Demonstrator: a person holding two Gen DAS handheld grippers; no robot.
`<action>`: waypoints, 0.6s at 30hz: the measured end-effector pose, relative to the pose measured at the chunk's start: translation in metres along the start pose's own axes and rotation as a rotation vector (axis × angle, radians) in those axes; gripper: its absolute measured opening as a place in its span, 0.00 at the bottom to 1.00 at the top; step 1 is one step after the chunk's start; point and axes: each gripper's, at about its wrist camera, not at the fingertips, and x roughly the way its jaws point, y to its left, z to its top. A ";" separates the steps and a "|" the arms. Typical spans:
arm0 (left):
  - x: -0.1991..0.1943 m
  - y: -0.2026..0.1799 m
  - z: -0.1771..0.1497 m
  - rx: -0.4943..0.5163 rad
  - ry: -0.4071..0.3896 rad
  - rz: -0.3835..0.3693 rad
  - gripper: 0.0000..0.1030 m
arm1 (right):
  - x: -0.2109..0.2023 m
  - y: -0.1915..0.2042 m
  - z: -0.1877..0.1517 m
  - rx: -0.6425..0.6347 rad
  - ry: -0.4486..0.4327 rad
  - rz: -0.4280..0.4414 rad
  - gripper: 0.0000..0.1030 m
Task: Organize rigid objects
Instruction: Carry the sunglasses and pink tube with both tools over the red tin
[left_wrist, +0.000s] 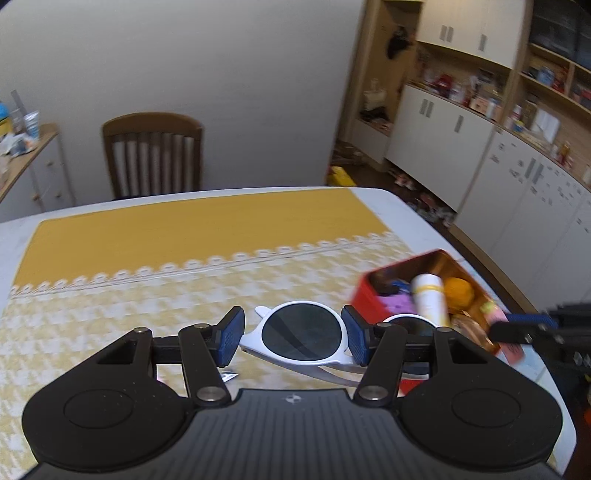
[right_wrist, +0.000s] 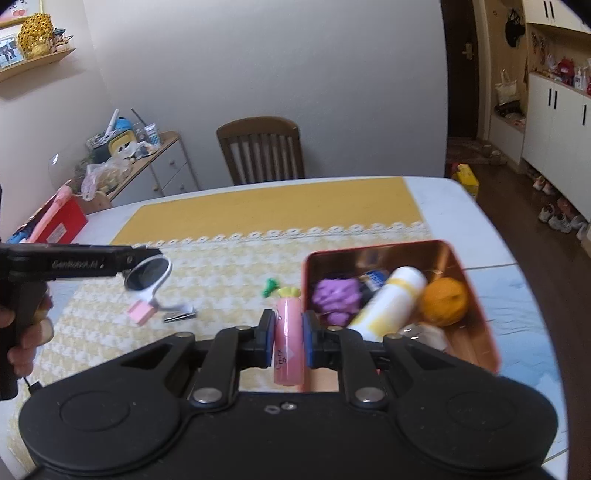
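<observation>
Working over the yellow tablecloth, we hold our loads near the red tin. Our left gripper clamps white sunglasses across one lens; they seem light and scratch-prone, so the frame rim looks safest. Our right gripper pinches a pink tube mid-body, seemingly stiff and slick.

The far half of the table, over the plain yellow cloth, lies open for a claw to pass. Nearer, the red tin blocks the right side, crowded with a white bottle, an orange and a purple toy. A nail clipper lies left of centre.
</observation>
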 end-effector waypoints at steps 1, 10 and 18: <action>0.002 -0.009 0.000 0.012 0.001 -0.007 0.55 | -0.002 -0.006 0.000 0.002 -0.003 -0.009 0.15; 0.030 -0.087 -0.004 0.121 0.027 -0.054 0.55 | -0.004 -0.061 0.001 0.053 -0.002 -0.042 0.15; 0.063 -0.138 -0.012 0.202 0.056 -0.041 0.55 | 0.011 -0.093 0.001 0.065 0.017 -0.068 0.15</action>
